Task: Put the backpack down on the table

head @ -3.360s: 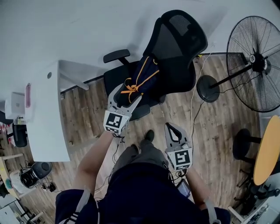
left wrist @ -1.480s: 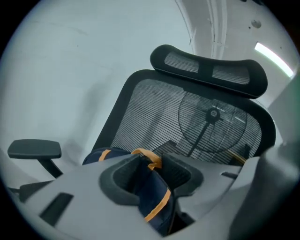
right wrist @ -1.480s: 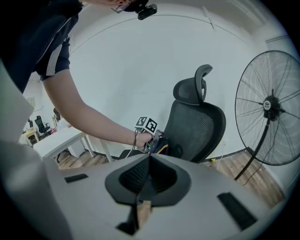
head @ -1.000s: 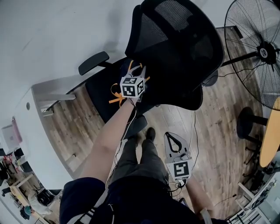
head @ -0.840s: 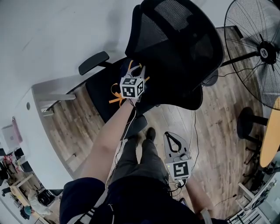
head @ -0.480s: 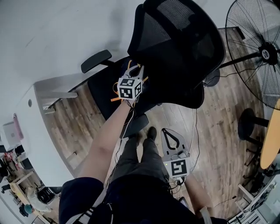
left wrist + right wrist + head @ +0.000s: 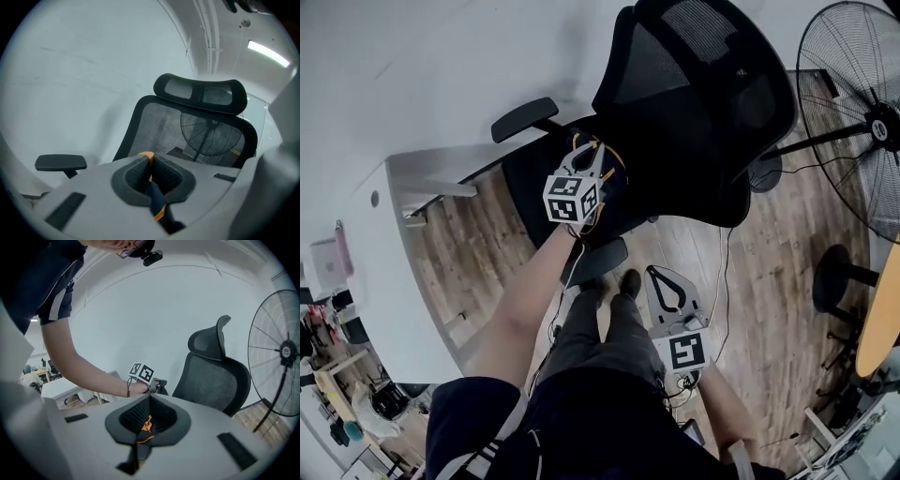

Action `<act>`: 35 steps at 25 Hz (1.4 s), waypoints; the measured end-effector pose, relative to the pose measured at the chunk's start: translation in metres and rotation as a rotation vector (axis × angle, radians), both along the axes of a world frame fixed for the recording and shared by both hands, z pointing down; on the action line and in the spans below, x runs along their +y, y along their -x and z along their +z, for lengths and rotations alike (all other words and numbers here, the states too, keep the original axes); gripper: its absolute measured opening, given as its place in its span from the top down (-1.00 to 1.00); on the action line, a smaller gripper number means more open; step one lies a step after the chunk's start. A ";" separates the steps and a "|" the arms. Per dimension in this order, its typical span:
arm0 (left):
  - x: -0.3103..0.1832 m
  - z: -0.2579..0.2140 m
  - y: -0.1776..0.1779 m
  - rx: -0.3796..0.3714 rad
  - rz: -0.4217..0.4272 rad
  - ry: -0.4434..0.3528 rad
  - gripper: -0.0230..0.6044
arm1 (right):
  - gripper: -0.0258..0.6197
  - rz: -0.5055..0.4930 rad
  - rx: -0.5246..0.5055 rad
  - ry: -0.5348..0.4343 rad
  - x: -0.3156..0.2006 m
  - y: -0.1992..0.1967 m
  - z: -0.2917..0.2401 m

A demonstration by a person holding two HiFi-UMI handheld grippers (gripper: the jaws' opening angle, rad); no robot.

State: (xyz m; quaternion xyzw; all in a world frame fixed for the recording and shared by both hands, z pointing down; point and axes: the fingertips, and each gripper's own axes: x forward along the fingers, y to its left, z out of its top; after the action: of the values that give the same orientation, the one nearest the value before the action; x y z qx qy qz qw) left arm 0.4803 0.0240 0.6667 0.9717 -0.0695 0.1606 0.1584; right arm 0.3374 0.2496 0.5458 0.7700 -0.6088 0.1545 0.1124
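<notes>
Cool, even indoor light fills the room, and the white wall (image 7: 441, 66) reads bright and almost flat. A ceiling strip light (image 7: 267, 51) glares in the left gripper view. Shadows are soft; the black office chair (image 7: 703, 103) swallows detail and casts a faint grey smudge on the wall. Both gripper views are fisheye circles with dark corners and bent straight lines. The left gripper (image 7: 147, 159) and right gripper (image 7: 150, 398) loom pale and out of focus near their lenses. The head view curves strongly at its edges, the wooden floor (image 7: 487, 253) slightly soft.
</notes>
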 end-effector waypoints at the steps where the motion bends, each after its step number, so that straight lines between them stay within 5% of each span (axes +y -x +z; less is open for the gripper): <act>1: -0.003 -0.003 0.007 0.000 -0.010 -0.002 0.92 | 0.92 -0.008 0.006 -0.002 -0.001 0.000 -0.001; 13: -0.015 -0.041 0.088 0.039 -0.121 -0.007 0.92 | 0.92 -0.164 0.079 -0.032 -0.031 0.018 -0.023; 35: -0.025 -0.193 0.278 0.140 -0.424 -0.185 0.92 | 0.92 -0.473 0.112 -0.200 -0.062 0.098 -0.091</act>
State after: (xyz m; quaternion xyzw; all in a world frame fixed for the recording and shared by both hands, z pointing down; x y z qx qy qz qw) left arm 0.2024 -0.0009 0.4738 0.9546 -0.2752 0.0488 0.1034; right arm 0.2398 0.1878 0.4545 0.6210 -0.7768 0.0201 0.1025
